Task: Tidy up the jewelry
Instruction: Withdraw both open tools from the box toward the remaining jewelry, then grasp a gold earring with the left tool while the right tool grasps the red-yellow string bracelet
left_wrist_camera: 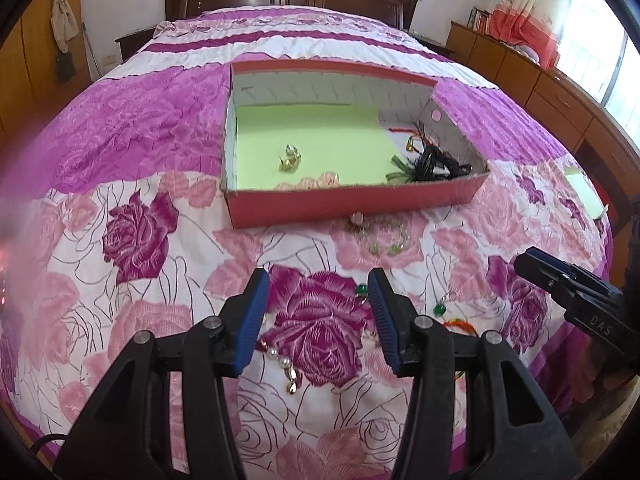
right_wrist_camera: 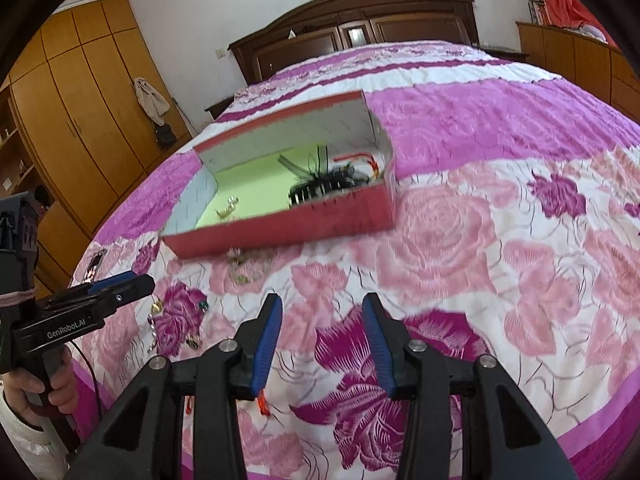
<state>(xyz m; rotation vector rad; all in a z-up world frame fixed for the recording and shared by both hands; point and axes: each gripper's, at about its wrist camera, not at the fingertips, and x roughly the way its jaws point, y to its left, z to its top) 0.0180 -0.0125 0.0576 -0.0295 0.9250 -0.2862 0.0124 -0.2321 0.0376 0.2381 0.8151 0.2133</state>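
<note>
Left gripper (left_wrist_camera: 318,280): mine; fingers apart, nothing between the pads, hovering over the bedspread (left_wrist_camera: 132,128).
Right gripper (right_wrist_camera: 322,304): mine; fingers apart, nothing clamped, above a magenta rose print.
Red box (left_wrist_camera: 352,200): open-topped, on the bedspread at 12 o'clock from my left gripper; green sheet lines its floor.
Gold earrings (left_wrist_camera: 290,158): inside the box, on the green sheet, near its middle.
Black hair piece (left_wrist_camera: 432,164): inside the box, 3 o'clock end, with red cord behind it.
Pearl piece (left_wrist_camera: 280,360): loose on the bedspread at 7 o'clock from my left gripper, just beside its left finger.
Green beads (left_wrist_camera: 440,310): on the bedspread at 4 o'clock from my left gripper.
Pale green strand (left_wrist_camera: 384,240): on the bedspread, just in front of the box wall.
Person's hand (right_wrist_camera: 28,396): at 8 o'clock in the right view, gripping my left handle.
</note>
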